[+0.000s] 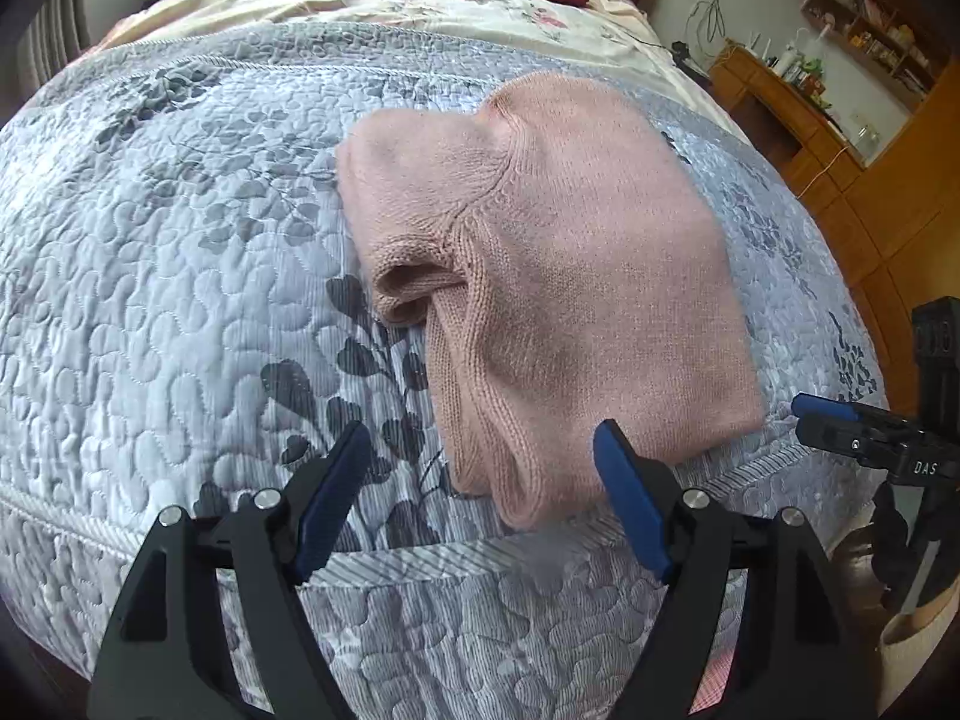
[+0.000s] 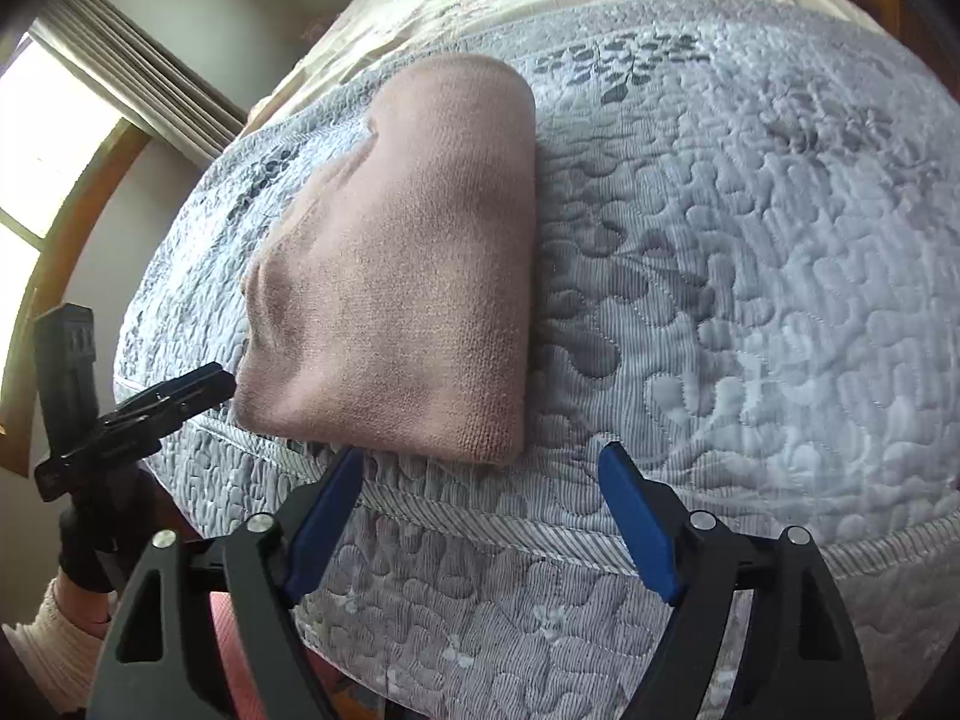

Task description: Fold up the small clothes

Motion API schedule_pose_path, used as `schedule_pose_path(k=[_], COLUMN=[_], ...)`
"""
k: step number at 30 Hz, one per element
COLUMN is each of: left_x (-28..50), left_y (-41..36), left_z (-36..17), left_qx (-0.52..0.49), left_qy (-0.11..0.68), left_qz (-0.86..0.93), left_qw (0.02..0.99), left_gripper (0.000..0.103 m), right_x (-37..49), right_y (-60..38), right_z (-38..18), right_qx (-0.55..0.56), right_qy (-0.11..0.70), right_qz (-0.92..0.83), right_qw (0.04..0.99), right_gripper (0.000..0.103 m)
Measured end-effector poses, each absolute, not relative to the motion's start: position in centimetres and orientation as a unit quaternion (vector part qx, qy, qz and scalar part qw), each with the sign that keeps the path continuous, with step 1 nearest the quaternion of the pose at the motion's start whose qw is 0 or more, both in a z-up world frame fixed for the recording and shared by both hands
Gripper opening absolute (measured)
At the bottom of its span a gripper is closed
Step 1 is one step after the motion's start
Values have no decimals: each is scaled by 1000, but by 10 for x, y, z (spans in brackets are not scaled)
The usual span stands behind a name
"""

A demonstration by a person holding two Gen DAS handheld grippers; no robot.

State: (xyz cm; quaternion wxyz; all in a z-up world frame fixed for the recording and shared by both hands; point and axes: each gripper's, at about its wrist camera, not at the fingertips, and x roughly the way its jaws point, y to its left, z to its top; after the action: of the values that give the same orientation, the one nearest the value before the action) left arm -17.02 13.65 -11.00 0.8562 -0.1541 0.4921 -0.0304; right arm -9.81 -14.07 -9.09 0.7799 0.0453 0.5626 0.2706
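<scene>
The pink sweater (image 1: 576,276) lies folded on the quilt (image 1: 180,252); my left gripper (image 1: 480,498) and right gripper (image 2: 480,510) gape empty, so I judge it needs setting aside.

A folded pink sweater (image 1: 540,276) is laid on the quilt (image 1: 180,240) (near edge), between the spread fingers of the left gripper (image 1: 480,450).

Daylight from window (image 2: 42,138) at left — blown out, glare on frame. Quilt (image 2: 750,240) evenly lit, soft shadows. Strong fisheye bend, dark vignette at corners; centre sharp, bkgd slightly soft.
</scene>
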Motion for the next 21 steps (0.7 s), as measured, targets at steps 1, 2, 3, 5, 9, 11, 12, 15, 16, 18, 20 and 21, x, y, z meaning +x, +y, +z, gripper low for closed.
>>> schedule_pose_path(k=[1,2,3,5,9,11,12,15,16,18,20,21], left_x=[-175,-179,-182,-189,-202,-209,-212,-220,-223,-228,-233,-235], left_y=[136,135,135,135,128,125,124,119,118,117,116,116], left_z=[-105,-101,-96,-88,-72,-65,-62,-54,-50,-45,-40,-38], left_qx=[-154,-153,-152,-152,-140,-132,-128,-114,-111,-108,-104,-103], left_qy=[491,491,492,495,497,495,494,494,493,489,486,485], left_qz=[-23,-13,-7,4,23,30,31,39,40,42,48,52], left_qw=[857,858,857,856,856,858,859,861,862,865,867,867], left_gripper=[82,82,82,82,88,89,90,91,91,91,92,92], right_x=[-103,-107,-112,-119,-134,-142,-145,-152,-155,-161,-165,-166], right_y=[-139,-137,-136,-136,-135,-133,-133,-130,-130,-128,-126,-125], right_z=[-84,-79,-74,-66,-54,-47,-43,-33,-30,-22,-16,-14], right_qx=[40,34,22,0,-7,-9,-10,-31,-38,-51,-64,-70], right_qy=[560,559,558,554,541,539,537,529,524,511,503,500], right_qz=[262,250,234,205,191,188,184,159,151,143,133,129], right_qw=[785,790,796,807,819,821,823,833,837,846,852,853], right_gripper=[85,88,91,93,95,95,96,99,99,99,99,99])
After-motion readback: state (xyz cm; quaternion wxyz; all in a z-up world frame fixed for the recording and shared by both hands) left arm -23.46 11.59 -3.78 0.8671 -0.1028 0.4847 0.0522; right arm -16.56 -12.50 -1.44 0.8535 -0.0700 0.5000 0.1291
